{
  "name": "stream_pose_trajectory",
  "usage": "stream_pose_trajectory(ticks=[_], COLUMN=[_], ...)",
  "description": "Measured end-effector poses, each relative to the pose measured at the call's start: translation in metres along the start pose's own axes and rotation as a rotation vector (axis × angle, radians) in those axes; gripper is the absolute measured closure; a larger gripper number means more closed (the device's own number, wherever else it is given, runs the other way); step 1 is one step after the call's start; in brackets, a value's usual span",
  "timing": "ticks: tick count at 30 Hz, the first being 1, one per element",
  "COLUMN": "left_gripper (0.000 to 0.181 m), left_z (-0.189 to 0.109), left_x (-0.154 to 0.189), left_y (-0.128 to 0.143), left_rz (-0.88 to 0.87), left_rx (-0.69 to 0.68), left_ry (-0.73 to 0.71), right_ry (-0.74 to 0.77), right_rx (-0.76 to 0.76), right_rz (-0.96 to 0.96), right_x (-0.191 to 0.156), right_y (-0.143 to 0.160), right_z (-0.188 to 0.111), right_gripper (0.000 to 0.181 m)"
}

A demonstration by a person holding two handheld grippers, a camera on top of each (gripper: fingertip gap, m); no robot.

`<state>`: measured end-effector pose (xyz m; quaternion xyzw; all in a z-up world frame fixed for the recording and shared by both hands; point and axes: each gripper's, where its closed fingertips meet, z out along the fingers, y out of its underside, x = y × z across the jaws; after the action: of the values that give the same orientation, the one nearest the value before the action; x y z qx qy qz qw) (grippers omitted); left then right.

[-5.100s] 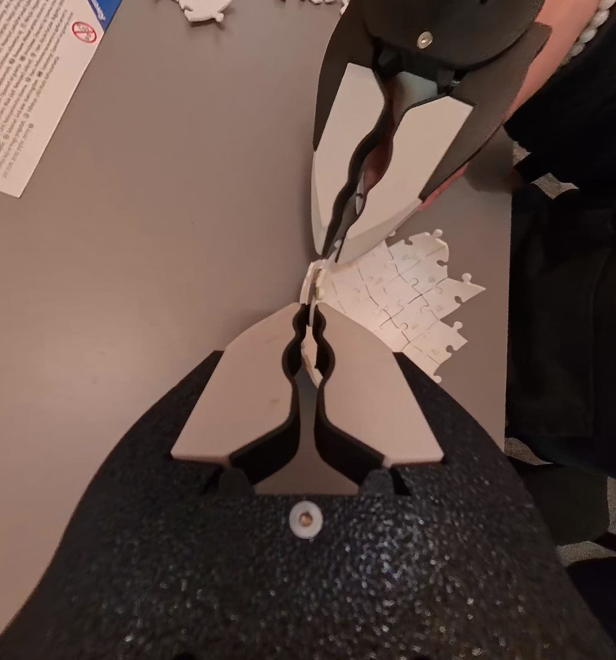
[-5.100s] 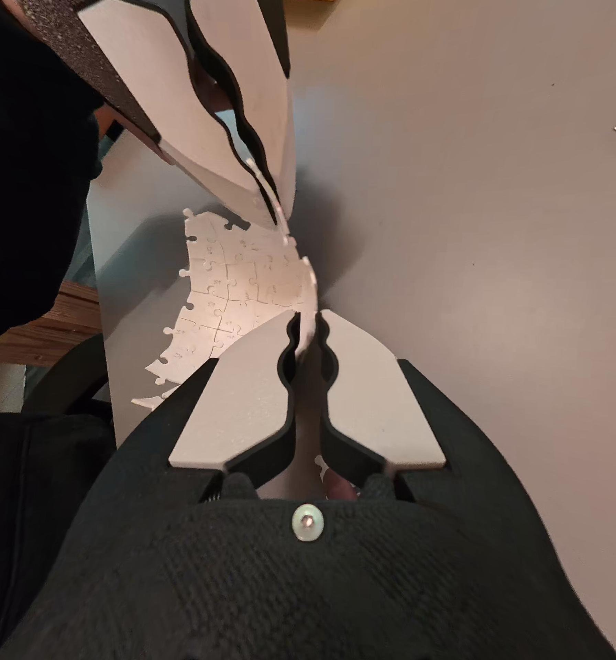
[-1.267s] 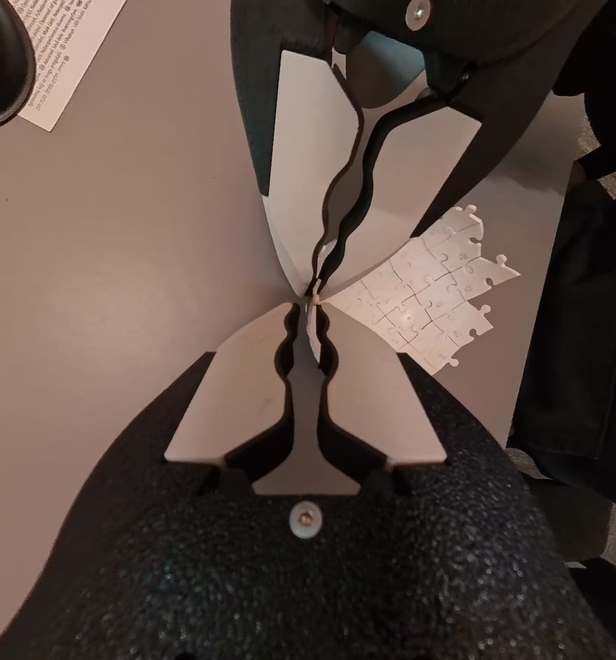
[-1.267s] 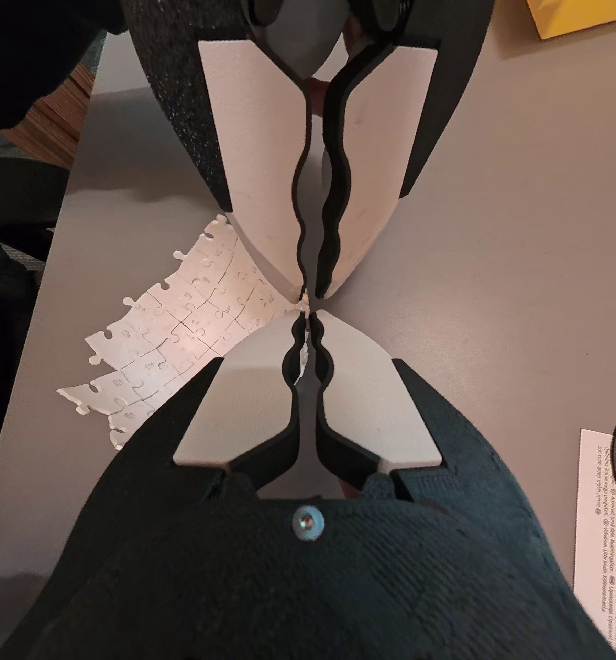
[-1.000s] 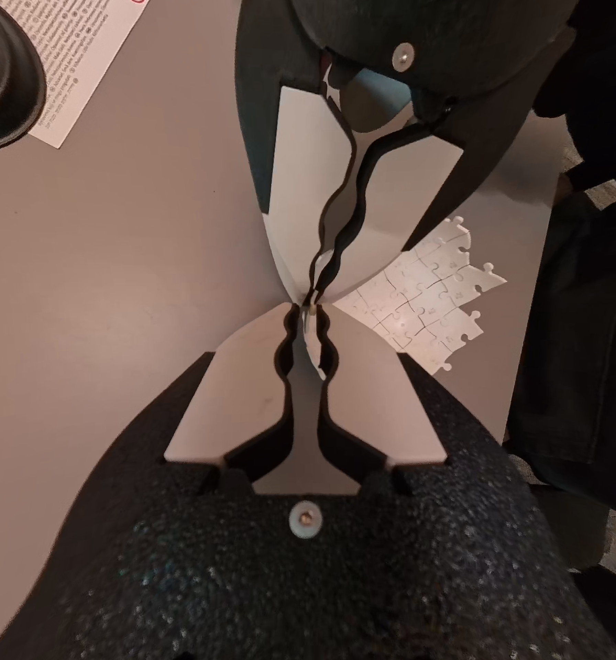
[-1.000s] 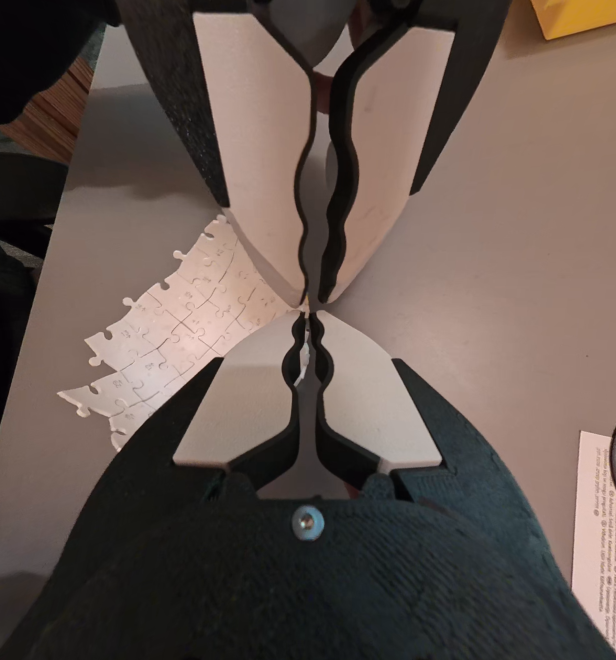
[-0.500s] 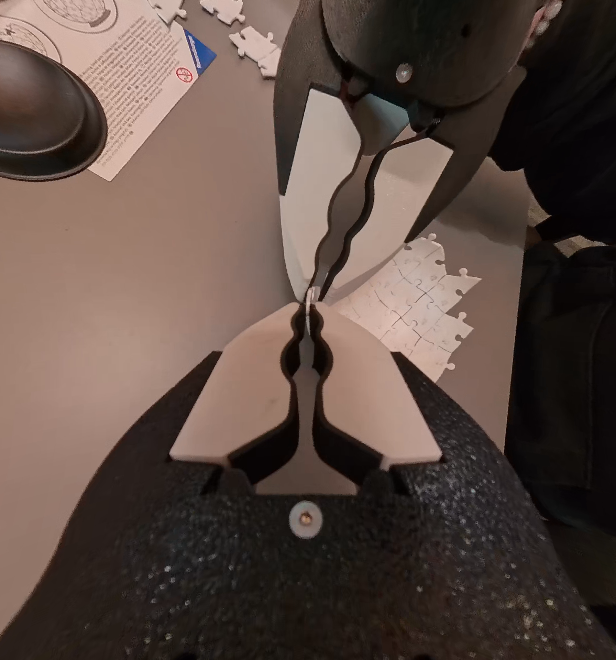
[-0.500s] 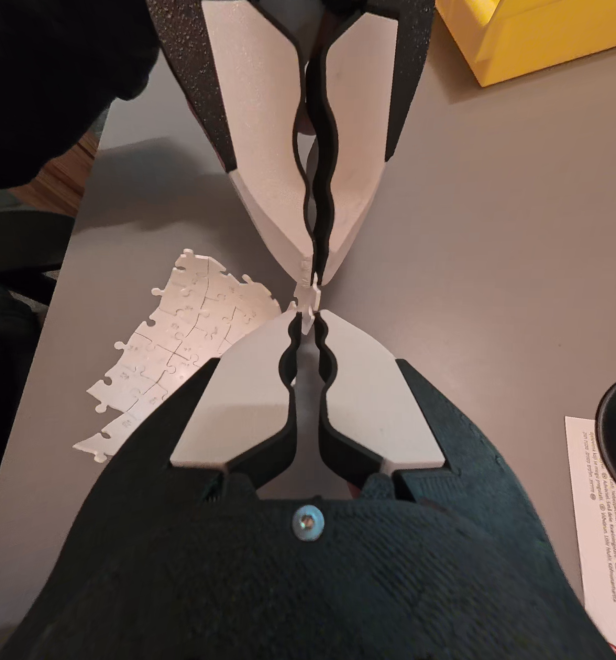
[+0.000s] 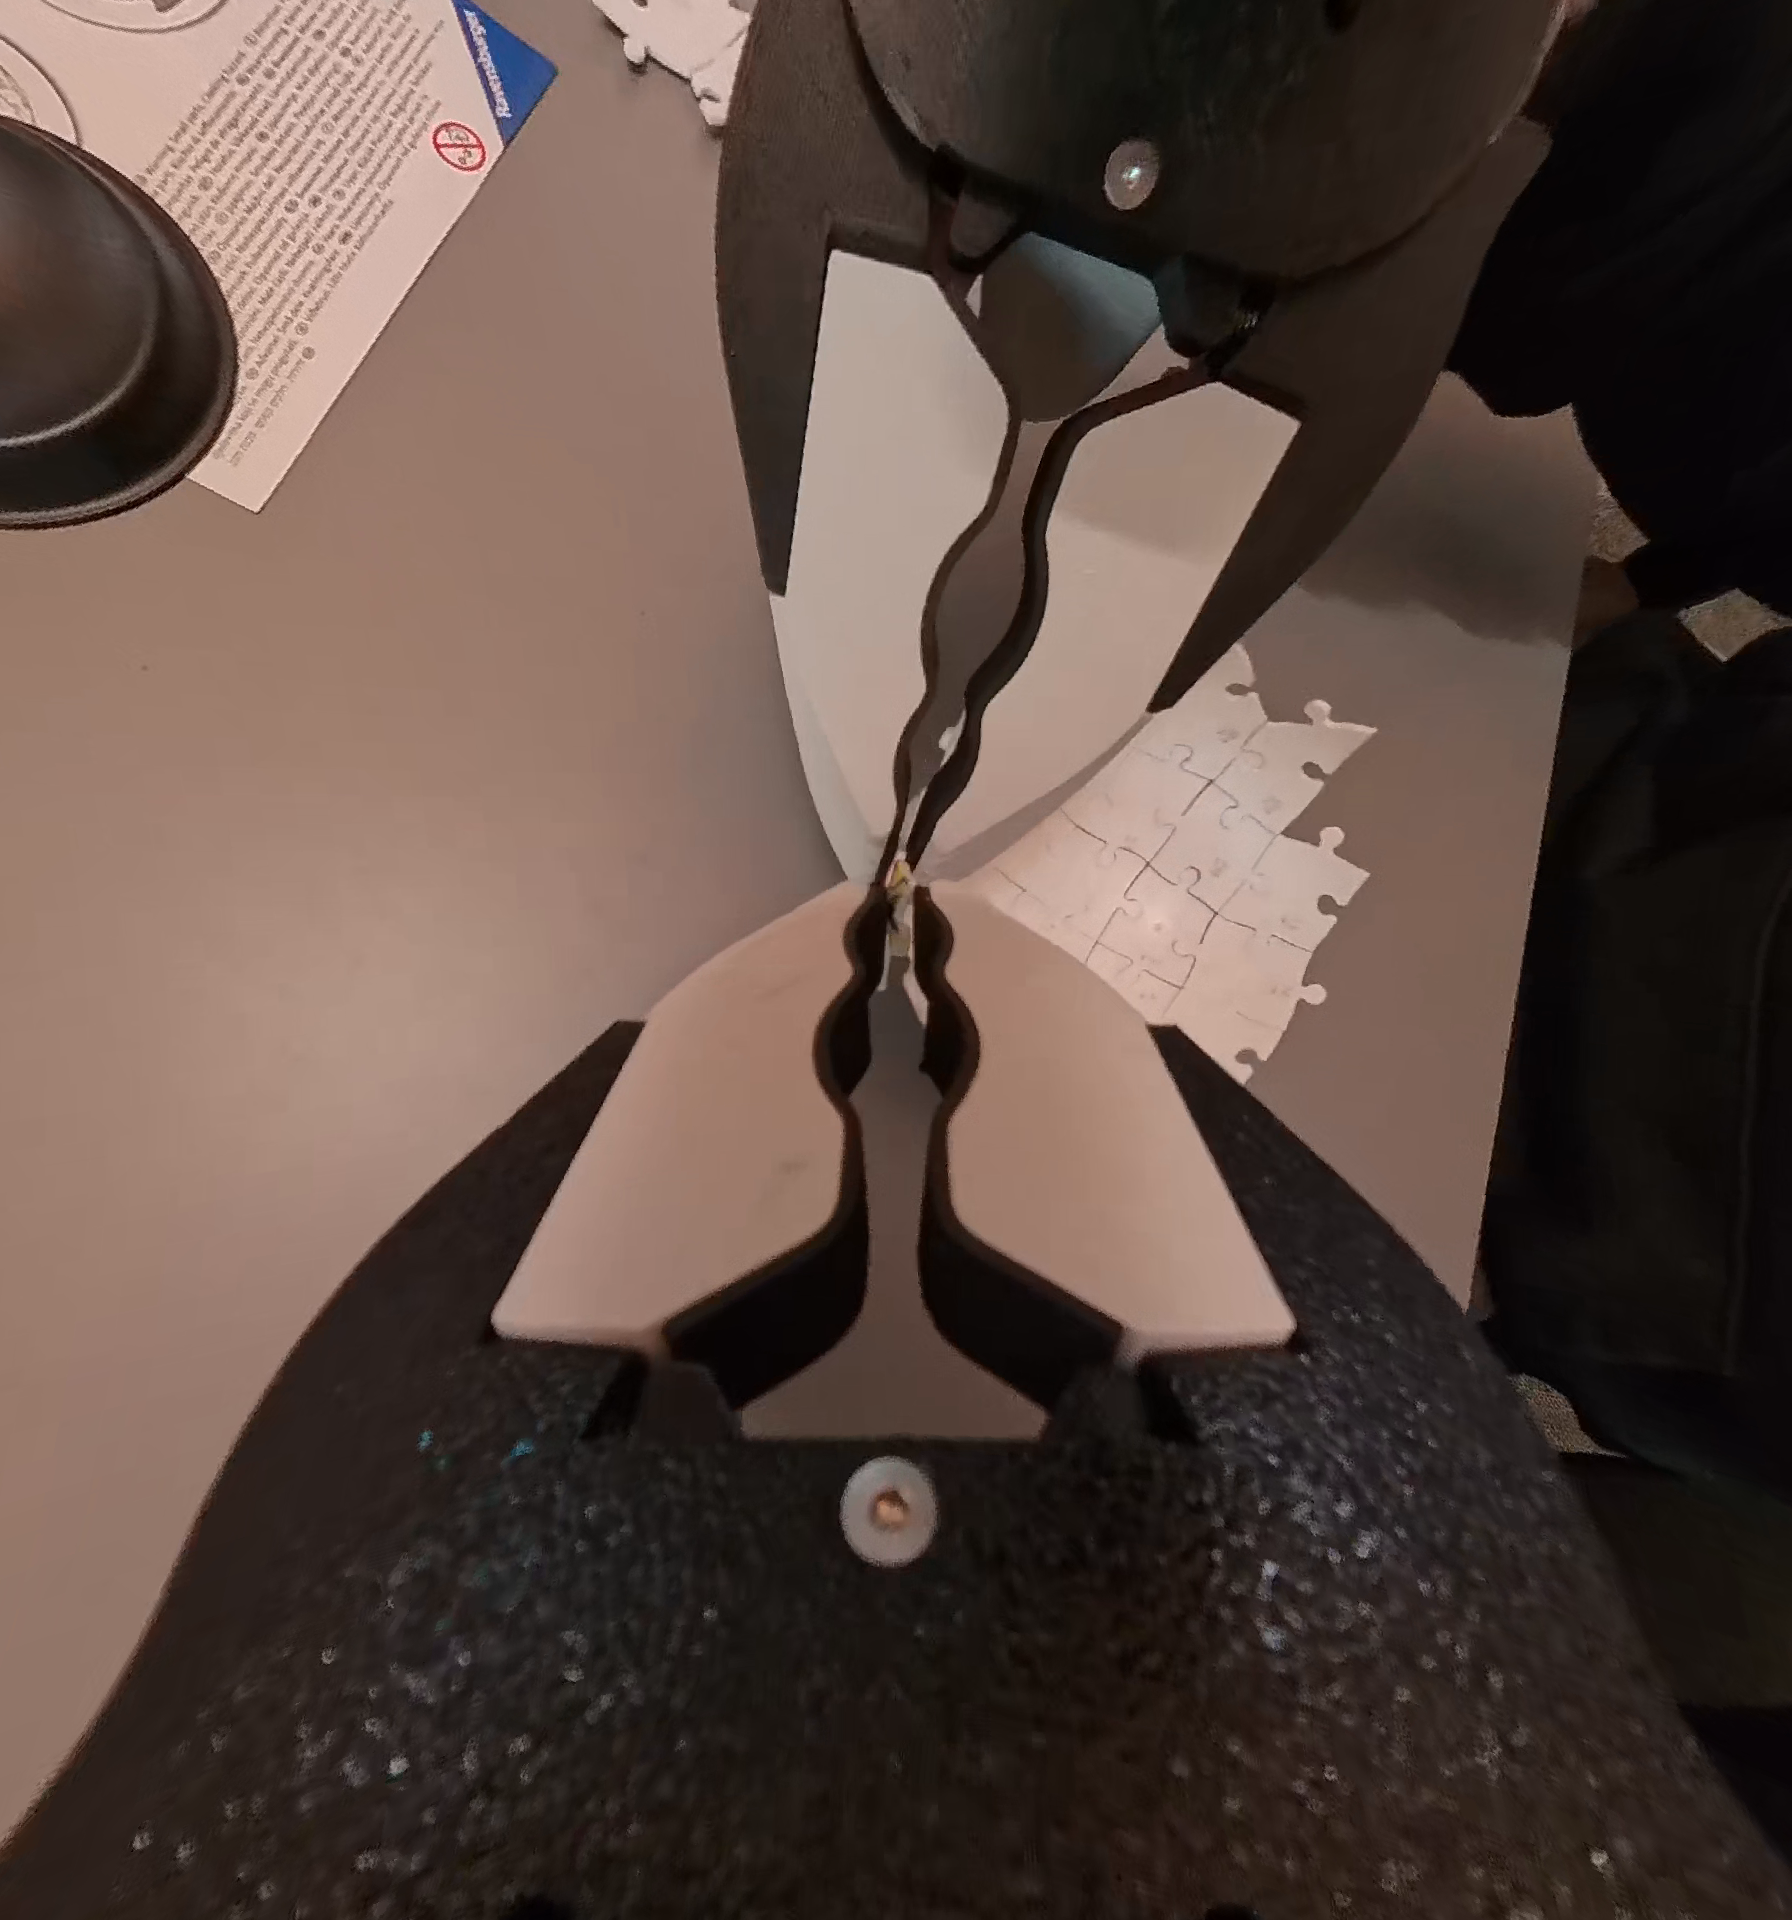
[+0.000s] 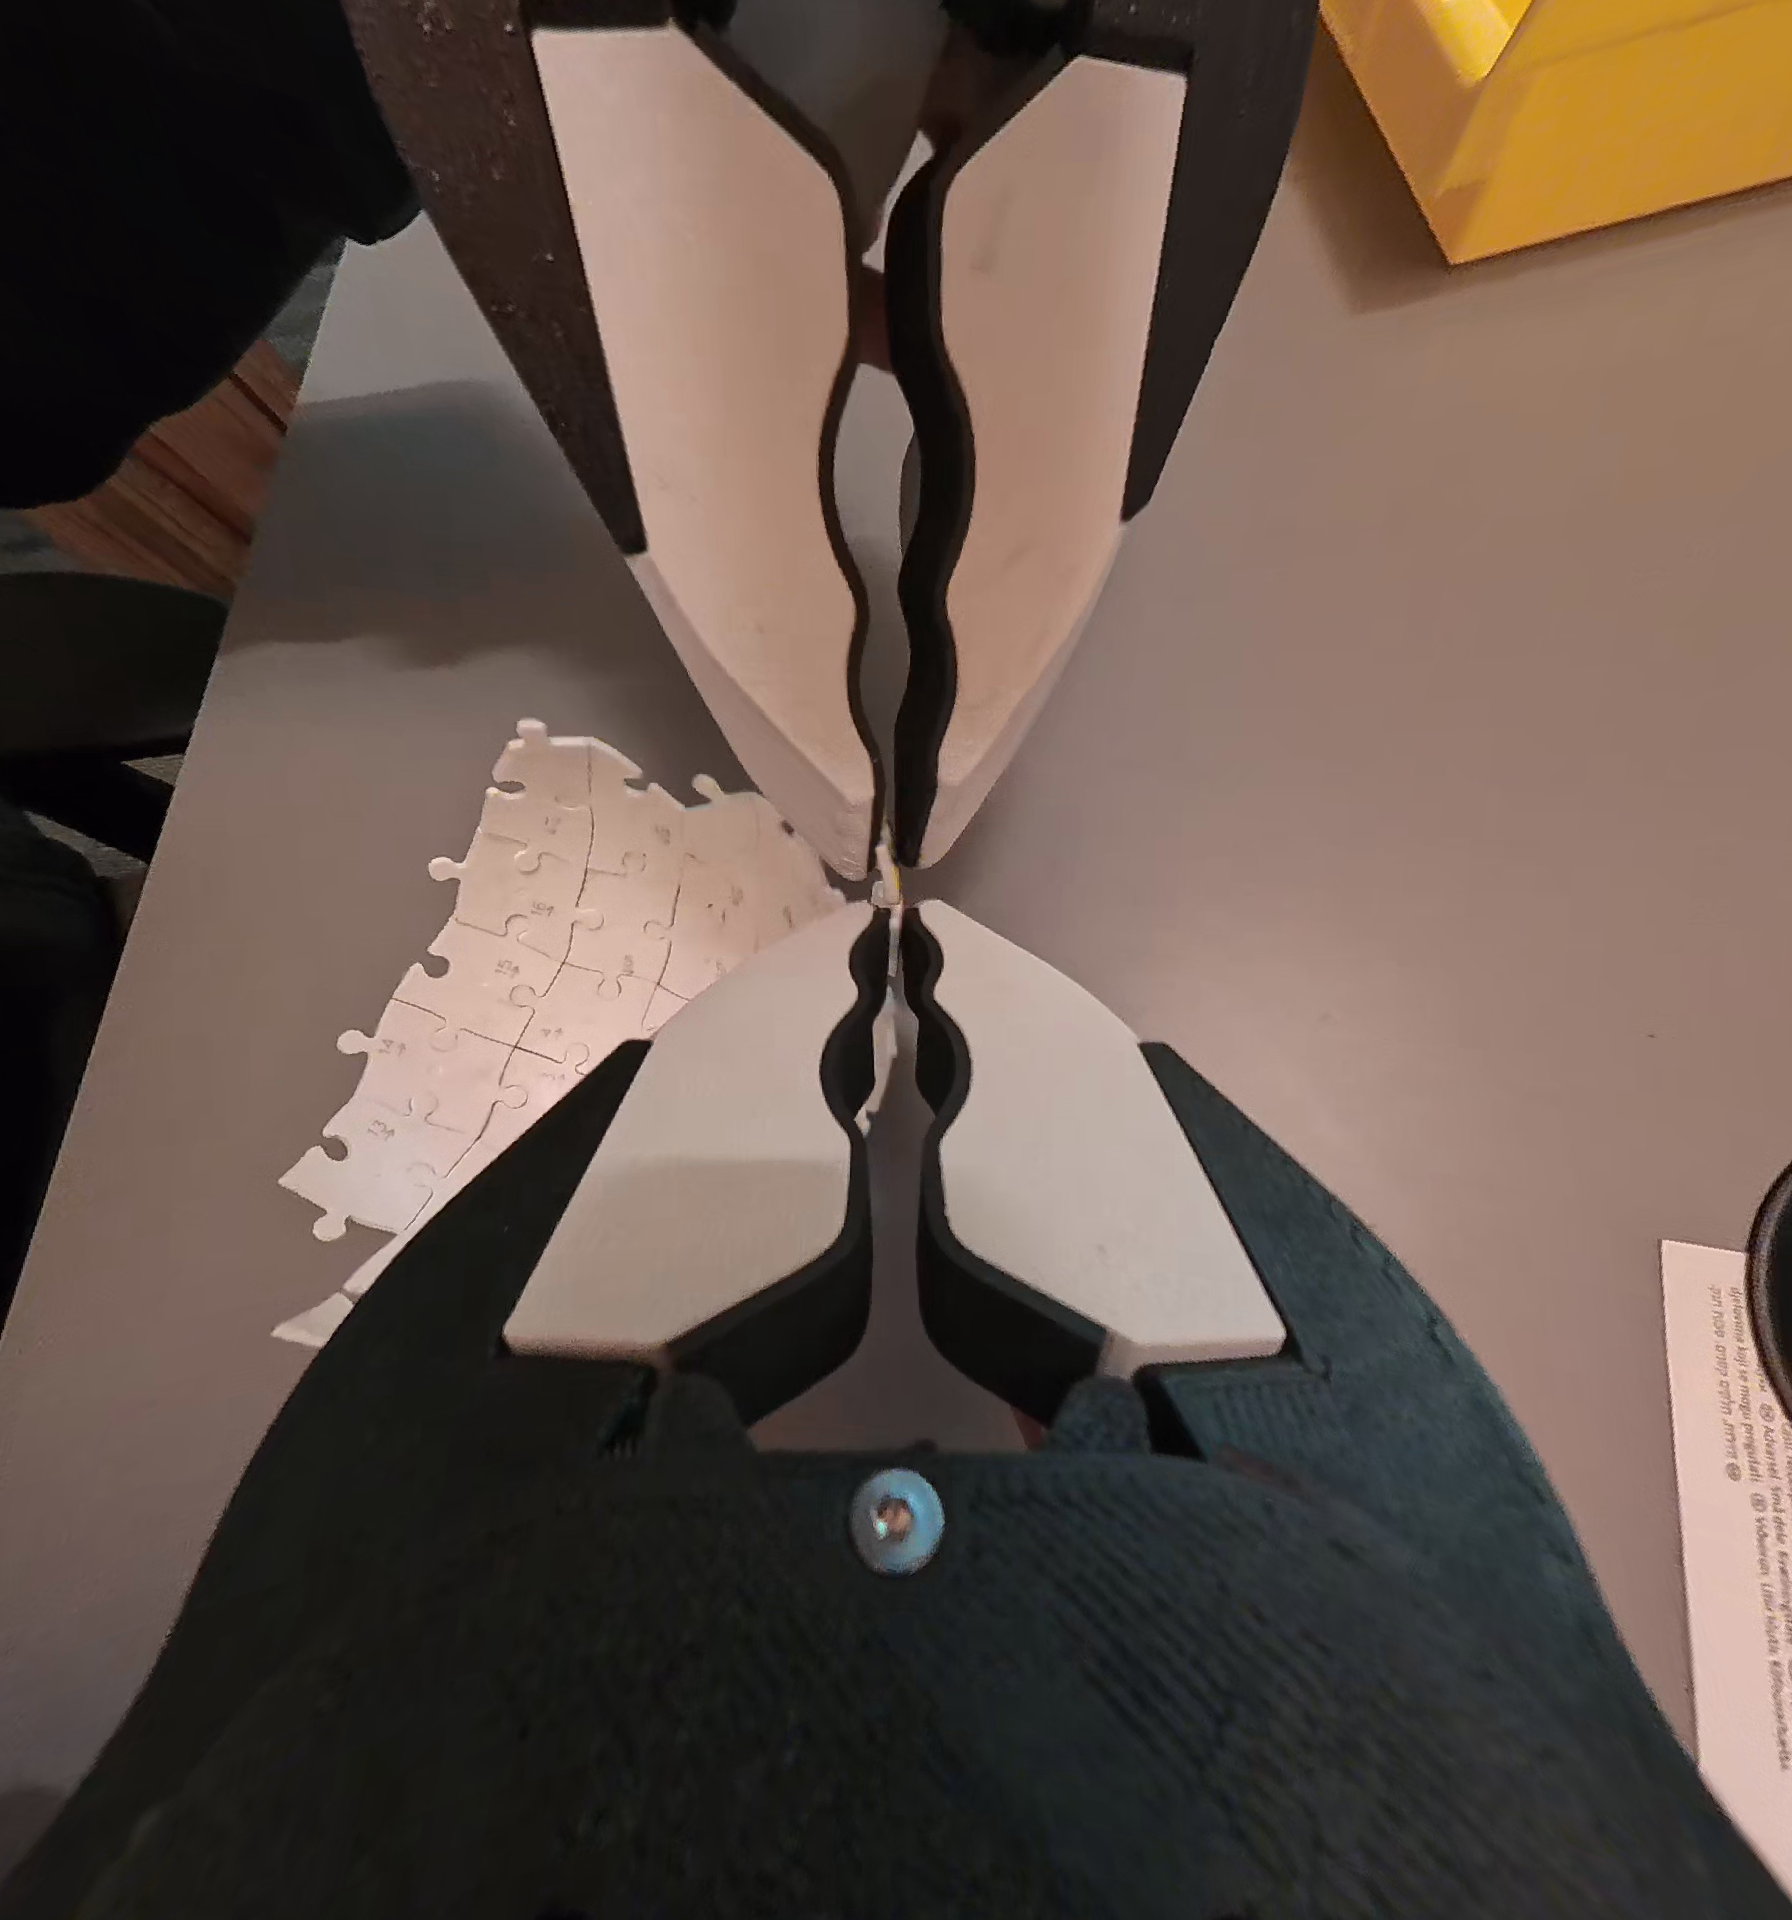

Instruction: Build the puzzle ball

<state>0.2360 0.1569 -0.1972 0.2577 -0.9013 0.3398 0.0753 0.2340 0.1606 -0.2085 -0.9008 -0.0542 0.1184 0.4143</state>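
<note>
Both tongs meet tip to tip — the left tongs (image 9: 900,920) and right tongs (image 10: 890,920) each pinch the white puzzle sheet (image 10: 549,935) (curved) above the grey surface (image 9: 404,779).

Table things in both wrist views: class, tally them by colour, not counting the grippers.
White: 3 (joined puzzle section, loose pieces, instruction sheet)
Black: 1 (round stand)
Yellow: 1 (box)
Total: 5
</note>
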Motion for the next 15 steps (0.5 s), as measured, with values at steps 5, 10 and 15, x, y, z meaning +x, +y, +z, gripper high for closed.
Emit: stream_pose_trajectory(ticks=[5,10,15], left_gripper=[0.171,0.179,0.18], left_z=[0.001,0.003,0.002], left_x=[-0.002,0.0,-0.004], left_y=[0.0,-0.001,-0.001], left_rz=[-0.01,-0.003,-0.036], left_rx=[-0.002,0.005,0.021], left_ry=[-0.021,-0.006,-0.022], right_ry=[-0.001,-0.018,0.053], right_rx=[0.017,0.009,-0.082], right_rz=[0.021,0.024,0.092], right_x=[0.0,-0.003,0.001], right_y=[0.001,0.002,0.02], right_z=[-0.002,-0.003,-0.011], right_gripper=[0.179,0.178,0.152])
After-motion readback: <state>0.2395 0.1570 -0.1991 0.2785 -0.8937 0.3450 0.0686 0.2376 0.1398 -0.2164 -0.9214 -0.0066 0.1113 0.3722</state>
